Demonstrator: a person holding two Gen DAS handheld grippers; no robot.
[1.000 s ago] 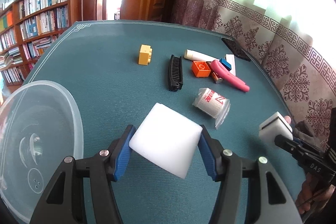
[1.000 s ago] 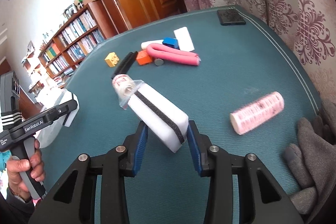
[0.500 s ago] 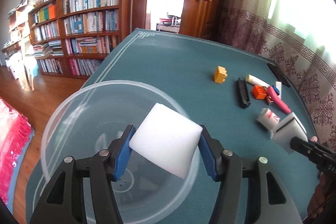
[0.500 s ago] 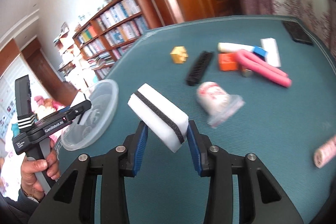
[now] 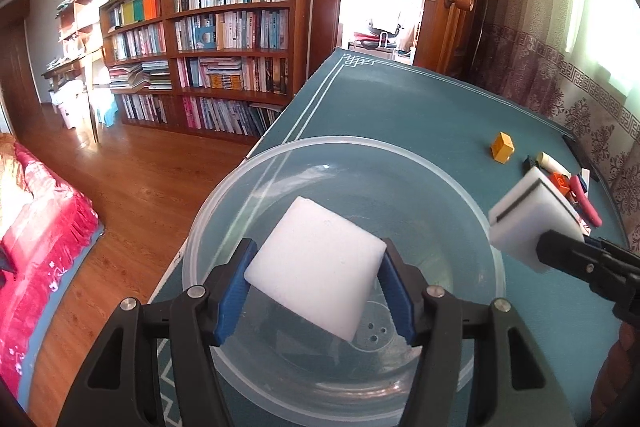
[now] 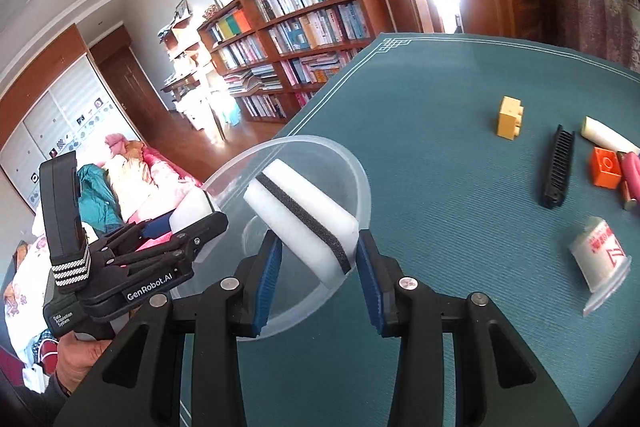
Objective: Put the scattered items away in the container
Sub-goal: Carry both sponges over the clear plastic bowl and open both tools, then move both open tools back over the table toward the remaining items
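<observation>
— That teal table (image 5: 420,115) by the bookshelf (image 5: 224,39), what's over the clear bowl (image 5: 240,195)?

— The left gripper (image 5: 316,279), clamped on a plain white sponge (image 5: 316,267), above the bowl's middle.

— And the right gripper (image 6: 318,259)?

— Pinching a black-striped sponge (image 6: 300,215) at the bowl's rim. Comb (image 6: 558,167) and blocks lie well apart.

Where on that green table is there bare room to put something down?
Bare cloth lies between the clear bowl and the yellow block, and the far corner near the door. Crowded: the black comb, orange block and wrapped packet.
</observation>
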